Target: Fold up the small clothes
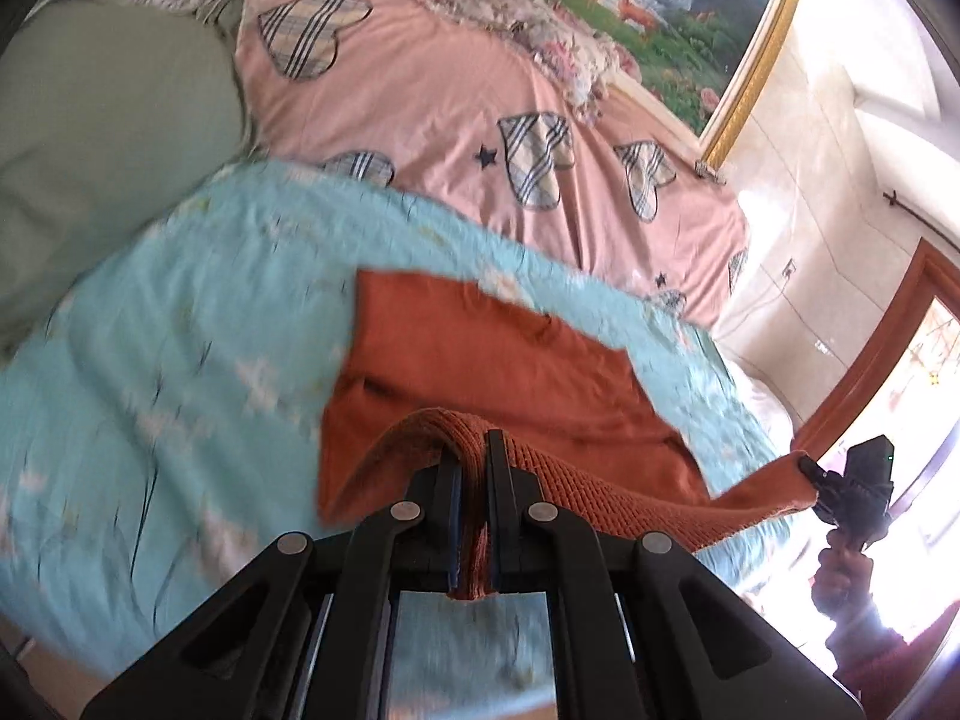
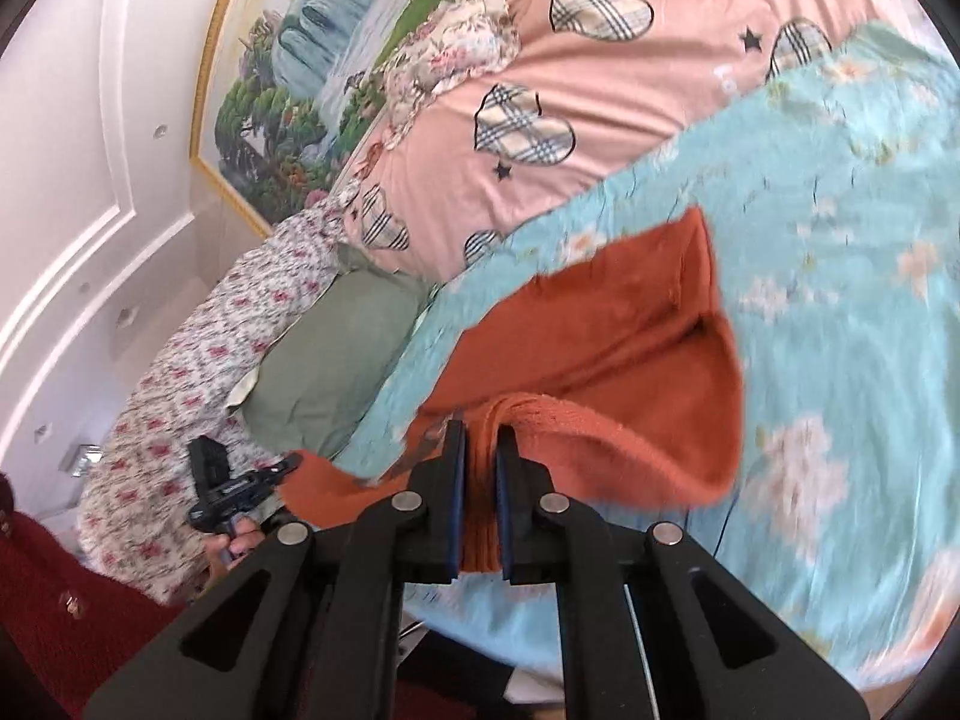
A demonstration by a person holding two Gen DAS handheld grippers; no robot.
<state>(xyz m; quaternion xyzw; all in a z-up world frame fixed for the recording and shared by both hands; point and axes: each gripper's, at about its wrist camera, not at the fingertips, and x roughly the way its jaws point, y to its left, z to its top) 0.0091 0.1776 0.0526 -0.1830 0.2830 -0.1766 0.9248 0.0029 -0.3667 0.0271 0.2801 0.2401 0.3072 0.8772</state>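
A rust-orange knit garment (image 1: 510,360) lies partly on the light blue floral quilt (image 1: 180,330). My left gripper (image 1: 474,450) is shut on its ribbed hem, which is lifted off the quilt and stretches right to my right gripper (image 1: 807,468), shut on the hem's other end. In the right wrist view the right gripper (image 2: 480,438) is shut on the orange garment (image 2: 630,324), and the left gripper (image 2: 291,461) shows at lower left, pinching the same edge. The garment's far part rests flat on the quilt (image 2: 840,300).
A pink duvet with plaid hearts (image 1: 450,96) lies beyond the quilt. A green pillow (image 1: 108,138) is at left. A gold-framed landscape painting (image 1: 690,6) hangs on the wall. A wooden door frame (image 1: 870,360) stands at right. Floral bedding (image 2: 198,372) is at the bed's side.
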